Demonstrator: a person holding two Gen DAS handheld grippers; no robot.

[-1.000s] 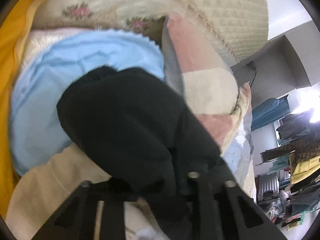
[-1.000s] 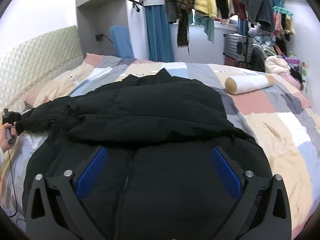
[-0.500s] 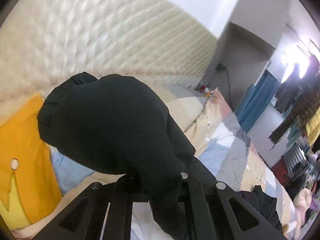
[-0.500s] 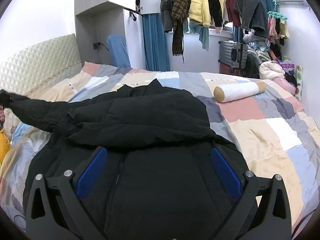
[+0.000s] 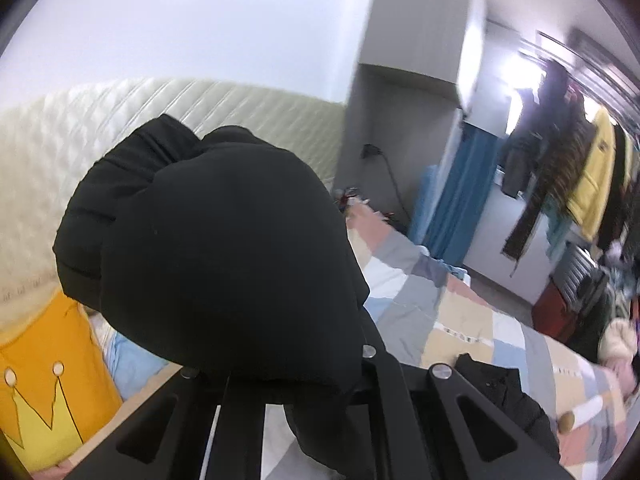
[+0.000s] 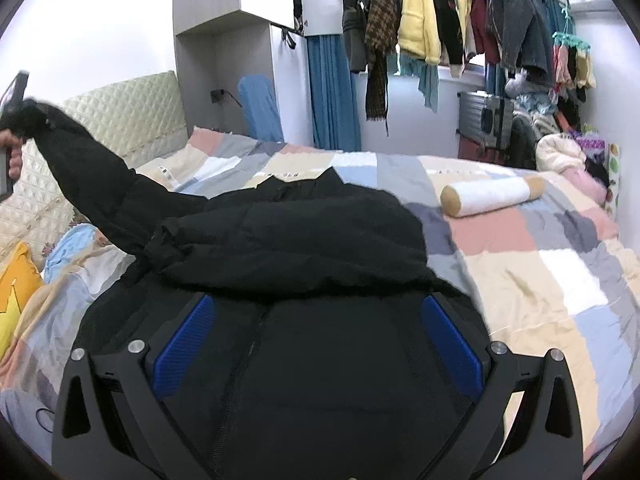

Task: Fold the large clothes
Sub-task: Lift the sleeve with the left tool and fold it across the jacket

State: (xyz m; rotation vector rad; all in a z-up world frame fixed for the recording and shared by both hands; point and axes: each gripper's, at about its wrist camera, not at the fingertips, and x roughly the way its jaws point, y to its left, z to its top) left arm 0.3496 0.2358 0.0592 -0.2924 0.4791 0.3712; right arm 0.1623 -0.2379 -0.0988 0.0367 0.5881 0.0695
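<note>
A black padded jacket point(image 6: 304, 240) lies on the patchwork bed point(image 6: 560, 280), zip side up, with one sleeve folded across its chest. My left gripper point(image 5: 296, 376) is shut on the cuff of the other black sleeve point(image 5: 216, 248) and holds it raised in the air; in the right wrist view that sleeve point(image 6: 92, 184) stretches up to the far left. My right gripper point(image 6: 316, 340) is open, its blue pads point(image 6: 184, 344) spread wide just above the jacket's lower front, holding nothing.
A white roll pillow point(image 6: 492, 196) lies on the bed's right side. A yellow cushion point(image 5: 44, 380) and a light blue pillow point(image 6: 68, 248) sit by the quilted headboard point(image 6: 124, 120). Clothes hang on a rail point(image 6: 460, 28) by the window.
My left gripper has lifted the sleeve cuff from low over the pillows to high in the air and turned toward the room. My right gripper has stayed open over the jacket.
</note>
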